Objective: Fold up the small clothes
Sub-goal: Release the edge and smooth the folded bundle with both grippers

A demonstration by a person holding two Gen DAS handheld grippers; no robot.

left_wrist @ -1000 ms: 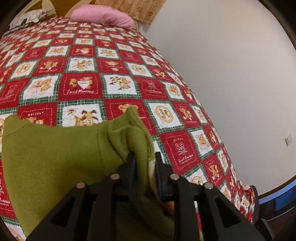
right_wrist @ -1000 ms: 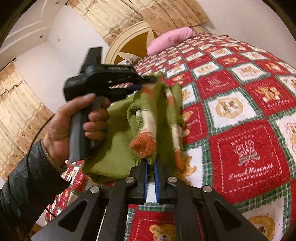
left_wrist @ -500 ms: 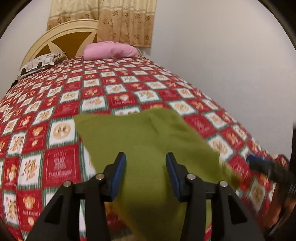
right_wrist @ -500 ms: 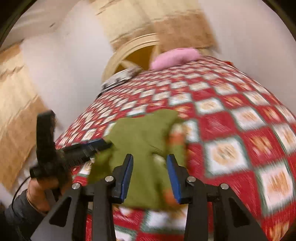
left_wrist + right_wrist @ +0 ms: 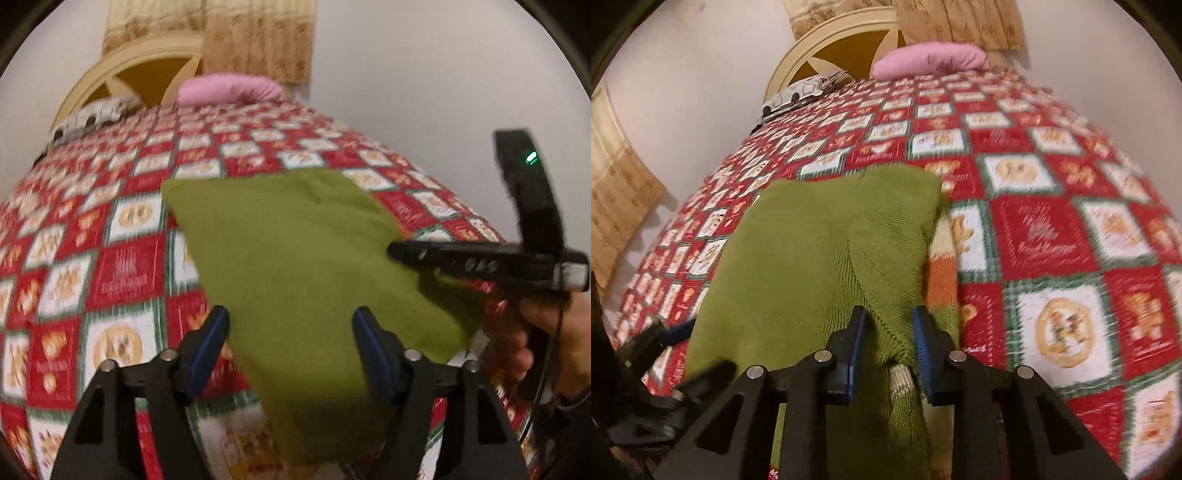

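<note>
A small olive-green knitted garment [image 5: 295, 251] lies spread on the red patchwork bedspread [image 5: 122, 266]. It also shows in the right wrist view [image 5: 820, 251], with an orange and cream striped edge [image 5: 942, 273] along its right side. My left gripper [image 5: 291, 332] is open and empty, its fingers astride the garment's near part. My right gripper [image 5: 888, 336] is open, with a fold of the garment lying between its fingers. The right gripper also shows in the left wrist view [image 5: 399, 251], at the garment's right edge. The left gripper [image 5: 668, 334] shows at the left in the right wrist view.
A pink pillow [image 5: 229, 86] and a patterned pillow [image 5: 92, 118] lie at the head of the bed by a round cream headboard [image 5: 842, 40]. A white wall [image 5: 443, 74] runs along the bed's right side. Curtains [image 5: 617, 184] hang to the left.
Both grippers let go of the green garment and opened. The garment went from bunched up in the air to lying spread on the bedspread. Both grippers pulled back toward the near edge.
</note>
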